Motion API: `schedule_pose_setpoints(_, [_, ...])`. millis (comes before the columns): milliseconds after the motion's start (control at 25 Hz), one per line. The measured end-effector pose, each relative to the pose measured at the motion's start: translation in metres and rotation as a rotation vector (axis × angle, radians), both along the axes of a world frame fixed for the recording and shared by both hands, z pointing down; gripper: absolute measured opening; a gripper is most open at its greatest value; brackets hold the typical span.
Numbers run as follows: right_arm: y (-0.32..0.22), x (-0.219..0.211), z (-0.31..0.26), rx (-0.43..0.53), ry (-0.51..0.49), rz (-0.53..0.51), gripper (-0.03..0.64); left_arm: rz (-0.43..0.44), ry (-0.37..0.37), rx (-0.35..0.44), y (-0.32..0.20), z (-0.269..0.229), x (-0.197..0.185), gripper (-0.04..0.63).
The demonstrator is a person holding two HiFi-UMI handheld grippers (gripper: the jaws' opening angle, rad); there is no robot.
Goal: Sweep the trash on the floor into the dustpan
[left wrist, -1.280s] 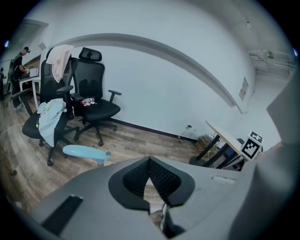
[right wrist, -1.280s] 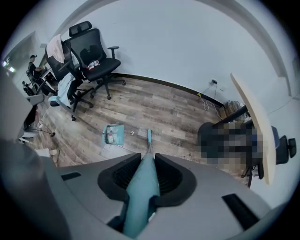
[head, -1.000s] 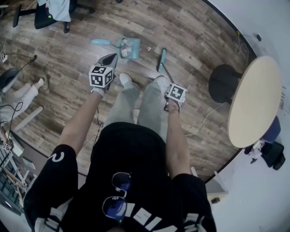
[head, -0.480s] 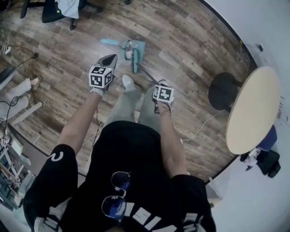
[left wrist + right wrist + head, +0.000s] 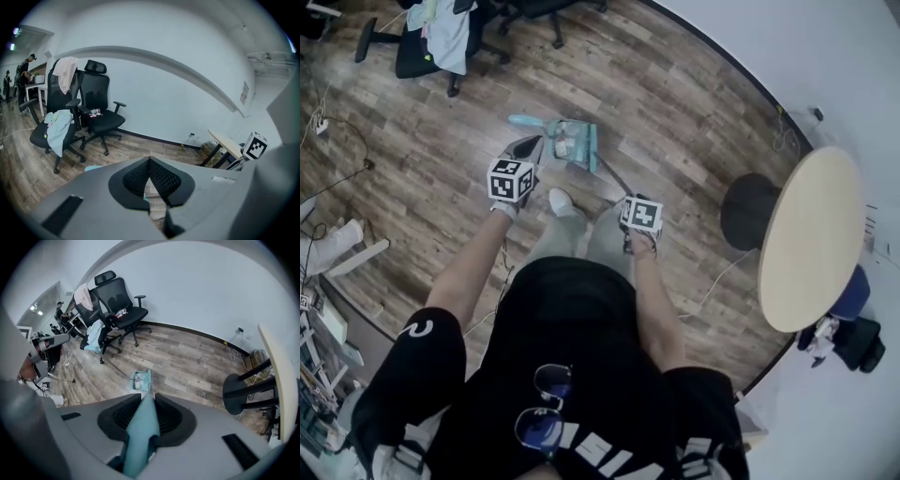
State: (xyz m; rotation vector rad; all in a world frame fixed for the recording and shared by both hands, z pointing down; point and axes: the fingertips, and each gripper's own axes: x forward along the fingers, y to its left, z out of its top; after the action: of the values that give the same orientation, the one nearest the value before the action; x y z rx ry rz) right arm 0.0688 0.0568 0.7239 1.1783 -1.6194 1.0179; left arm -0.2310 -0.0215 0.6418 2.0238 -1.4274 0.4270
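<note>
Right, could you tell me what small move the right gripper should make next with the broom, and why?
Probably lift the broom head clear of the dustpan instead of pushing deeper. The right gripper is shut on the teal broom handle, the head sits against the dustpan's open edge, and the trash lies inside it; I see none loose on the floor nearby.

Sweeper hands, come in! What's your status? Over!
Left gripper shut, empty. Right gripper shut on teal broom handle. Broom head at dustpan, trash inside. Office chairs well away.
</note>
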Motion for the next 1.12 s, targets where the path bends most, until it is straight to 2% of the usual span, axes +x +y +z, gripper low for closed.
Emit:
schedule_pose_setpoints(120, [-0.011, 0.014, -0.025, 0.018, -0.027, 0.04, 0.086, 0.003, 0.008, 0.031, -0.009, -0.021, 0.013, -0.003])
schedule_pose_setpoints(320, [-0.054, 0.042, -0.079, 0.177, -0.045, 0.073, 0.086, 0.018, 0.02, 0.077, -0.022, -0.051, 0.044, -0.003])
schedule_pose_setpoints(480, [-0.072, 0.065, -0.111, 0.251, -0.042, 0.08, 0.086, 0.031, 0.019, 0.097, -0.026, -0.07, 0.074, -0.003])
schedule_pose_setpoints(760, [-0.093, 0.086, -0.134, 0.277, -0.071, 0.083, 0.086, 0.058, 0.01, 0.115, -0.03, -0.089, 0.117, -0.003])
schedule_pose_setpoints(1120, [-0.117, 0.102, -0.139, 0.27, -0.12, 0.06, 0.086, 0.06, -0.007, 0.111, -0.051, -0.095, 0.139, -0.003])
